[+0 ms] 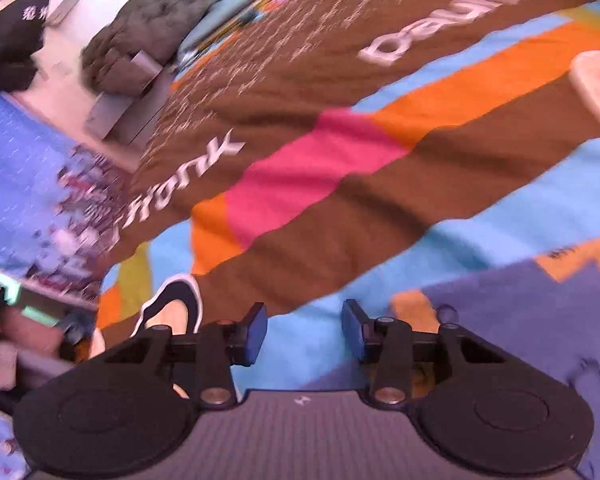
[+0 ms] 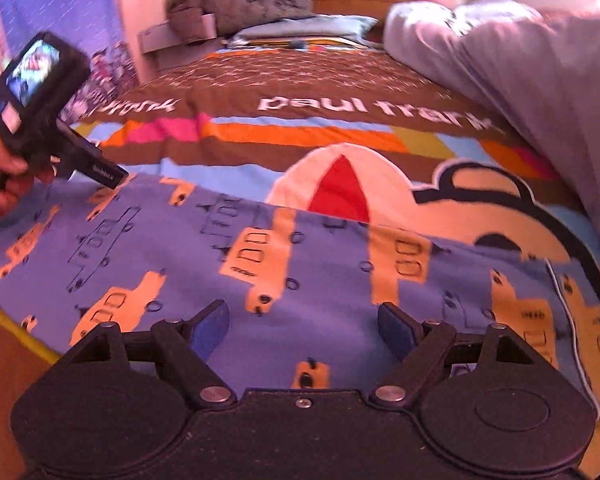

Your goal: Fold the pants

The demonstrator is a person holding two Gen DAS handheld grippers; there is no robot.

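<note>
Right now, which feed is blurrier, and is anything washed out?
Left wrist view: heavy motion smear across the bedspread, lettering streaked; pants soft. Right wrist view: sharper, pants print readable, edges bent by fisheye; wall top right washed out; overall purple cast.

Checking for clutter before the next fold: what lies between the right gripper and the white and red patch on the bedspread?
Only the purple pants with orange trucks, lying flat; right wrist view, right gripper to patch.
</note>
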